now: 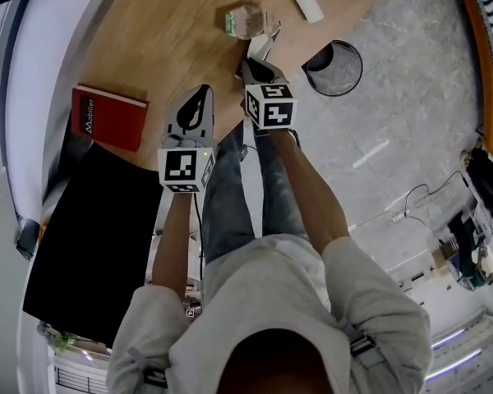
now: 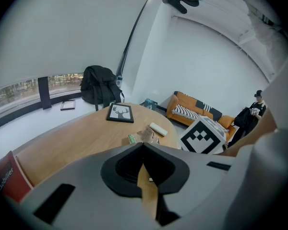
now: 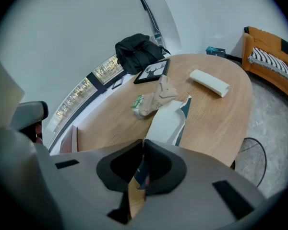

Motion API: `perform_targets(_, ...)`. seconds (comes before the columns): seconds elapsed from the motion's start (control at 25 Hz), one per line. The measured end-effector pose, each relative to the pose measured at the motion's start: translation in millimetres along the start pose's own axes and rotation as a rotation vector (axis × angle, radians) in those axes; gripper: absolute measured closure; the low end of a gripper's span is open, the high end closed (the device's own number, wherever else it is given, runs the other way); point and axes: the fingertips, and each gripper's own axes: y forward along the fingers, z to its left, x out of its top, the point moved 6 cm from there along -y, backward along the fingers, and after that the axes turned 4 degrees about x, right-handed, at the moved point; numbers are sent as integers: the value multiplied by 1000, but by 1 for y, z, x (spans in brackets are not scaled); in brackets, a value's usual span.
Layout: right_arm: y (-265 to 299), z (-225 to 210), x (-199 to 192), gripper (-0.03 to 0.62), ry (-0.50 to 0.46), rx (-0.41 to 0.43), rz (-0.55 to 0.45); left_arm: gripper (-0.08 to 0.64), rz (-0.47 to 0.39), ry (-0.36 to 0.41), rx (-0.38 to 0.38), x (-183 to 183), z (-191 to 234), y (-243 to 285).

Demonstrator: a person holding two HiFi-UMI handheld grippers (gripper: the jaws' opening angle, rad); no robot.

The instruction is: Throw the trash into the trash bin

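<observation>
The right gripper (image 3: 143, 143) clamps a flat white-and-teal paper wrapper (image 3: 167, 121) at the oval wooden table's (image 1: 148, 39) edge, near the round black wire bin (image 1: 358, 71). The left gripper (image 2: 143, 146) is closed and empty.

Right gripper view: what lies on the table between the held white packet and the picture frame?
The crumpled brown wrapper with a green end lies there, in the right gripper view.

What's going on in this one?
A person at a wooden table holds a gripper in each hand. The right gripper has its fingers closed on a flat white wrapper near the table's edge. The left gripper is shut and empty, held alongside. A crumpled paper bag and a white packet lie on the table. The trash bin stands on the floor beside it.
</observation>
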Motion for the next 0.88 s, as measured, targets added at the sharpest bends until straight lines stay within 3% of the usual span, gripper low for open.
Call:
perform_targets(0.52, -72, -43, -10, 560, 81, -101, -140, 541, -4, 72, -91, 14, -44, 22)
perform_targets(0.88, -119, -116, -26, 560, 167, -230, -197, 541, 17, 123, -179, 18, -90, 52)
